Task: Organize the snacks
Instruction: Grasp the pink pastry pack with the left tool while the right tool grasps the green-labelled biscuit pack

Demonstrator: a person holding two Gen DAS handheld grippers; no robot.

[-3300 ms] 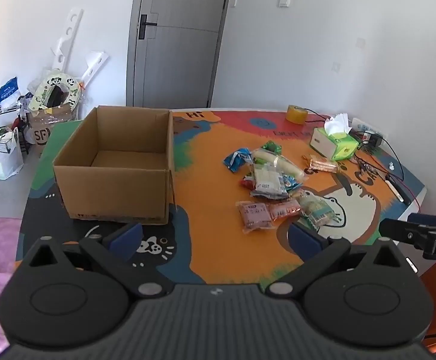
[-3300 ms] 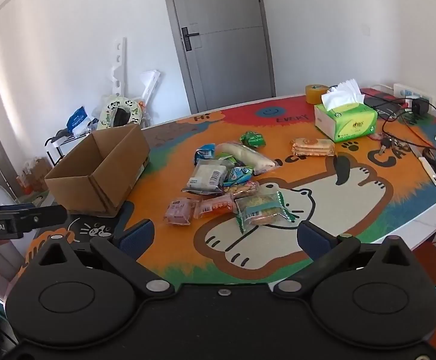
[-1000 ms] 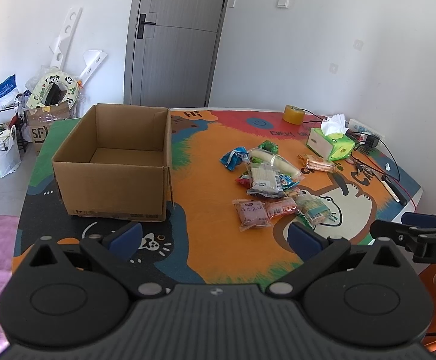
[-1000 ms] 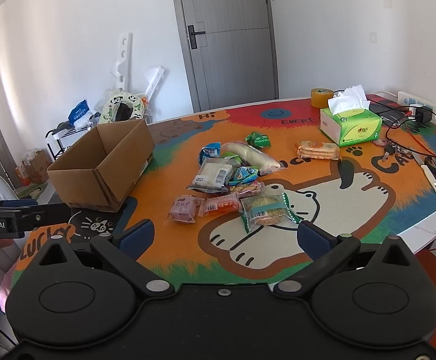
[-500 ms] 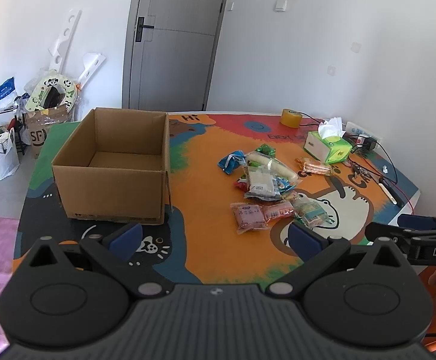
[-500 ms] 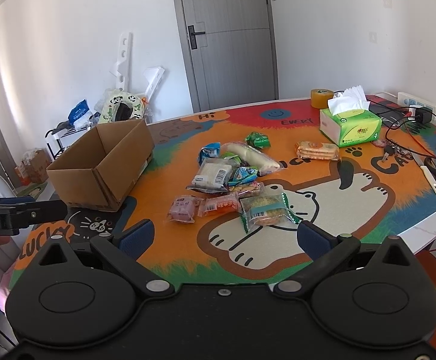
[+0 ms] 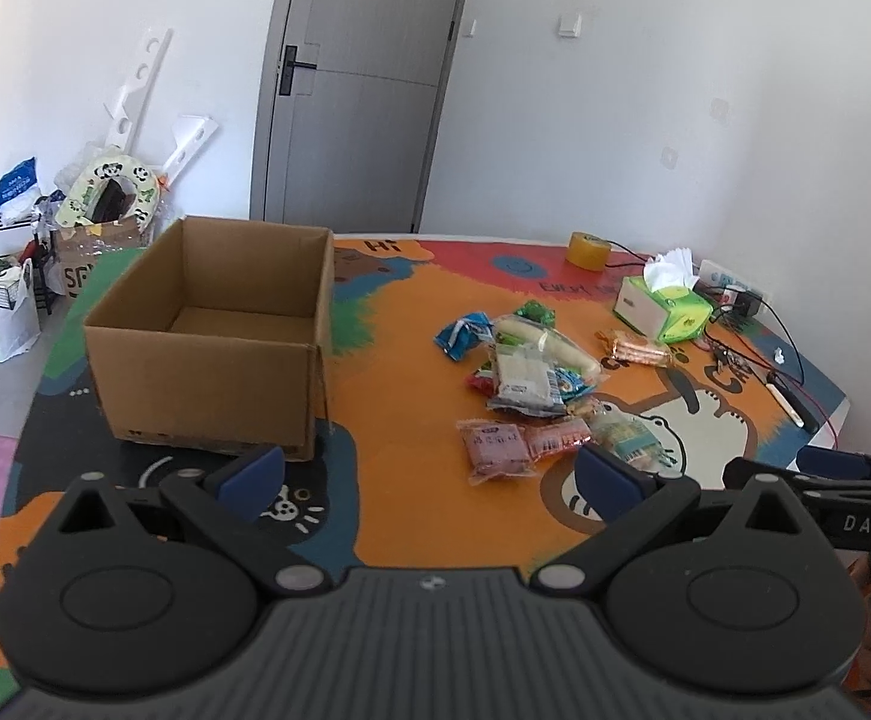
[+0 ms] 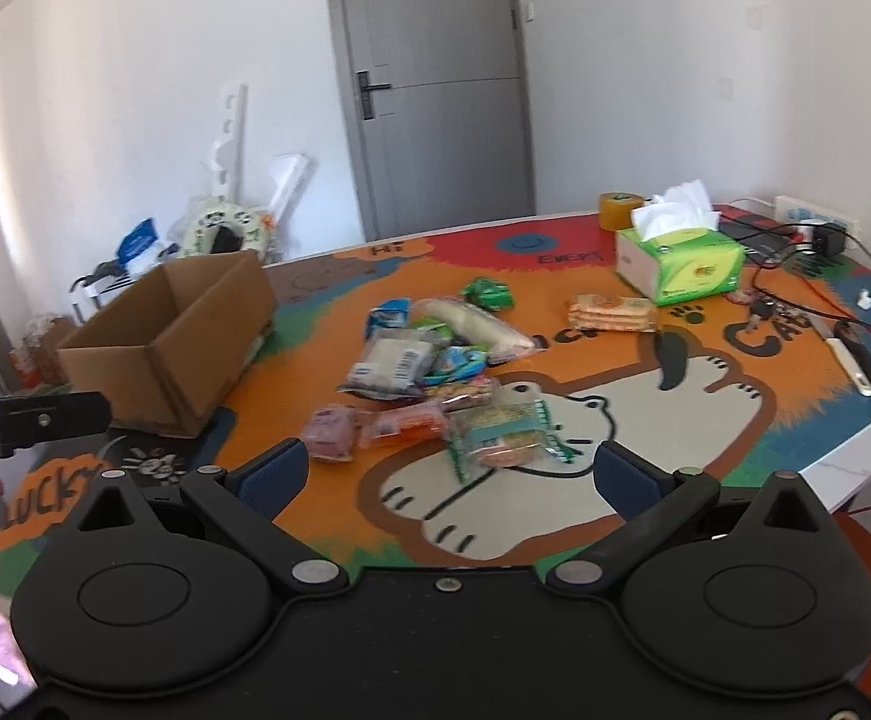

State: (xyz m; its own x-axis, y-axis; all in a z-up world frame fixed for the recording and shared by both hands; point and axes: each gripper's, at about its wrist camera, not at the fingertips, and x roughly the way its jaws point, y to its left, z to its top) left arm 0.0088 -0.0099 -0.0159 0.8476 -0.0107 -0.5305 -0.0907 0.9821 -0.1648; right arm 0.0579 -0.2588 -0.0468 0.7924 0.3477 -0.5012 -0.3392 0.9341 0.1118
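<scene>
An open, empty cardboard box (image 7: 207,336) stands on the left of the cartoon-print table (image 7: 399,372); it also shows in the right wrist view (image 8: 171,336). Several wrapped snacks lie in a loose pile (image 7: 531,384) right of it, seen too in the right wrist view (image 8: 429,378). A pink packet (image 7: 492,444) and a green-edged packet (image 8: 504,435) lie nearest me. A cracker pack (image 8: 612,312) lies apart. My left gripper (image 7: 429,474) is open and empty above the near table edge. My right gripper (image 8: 447,474) is open and empty, close above the green-edged packet.
A green tissue box (image 8: 678,264), a tape roll (image 8: 620,210), cables and a power strip (image 8: 807,246) sit at the far right. A white-handled tool (image 8: 855,366) lies near the right edge. Bags and clutter (image 7: 9,294) stand on the floor left of the table.
My right gripper has moved forward and tilted down toward the snack pile, which now looks larger. My left gripper has stayed nearly still above the near edge.
</scene>
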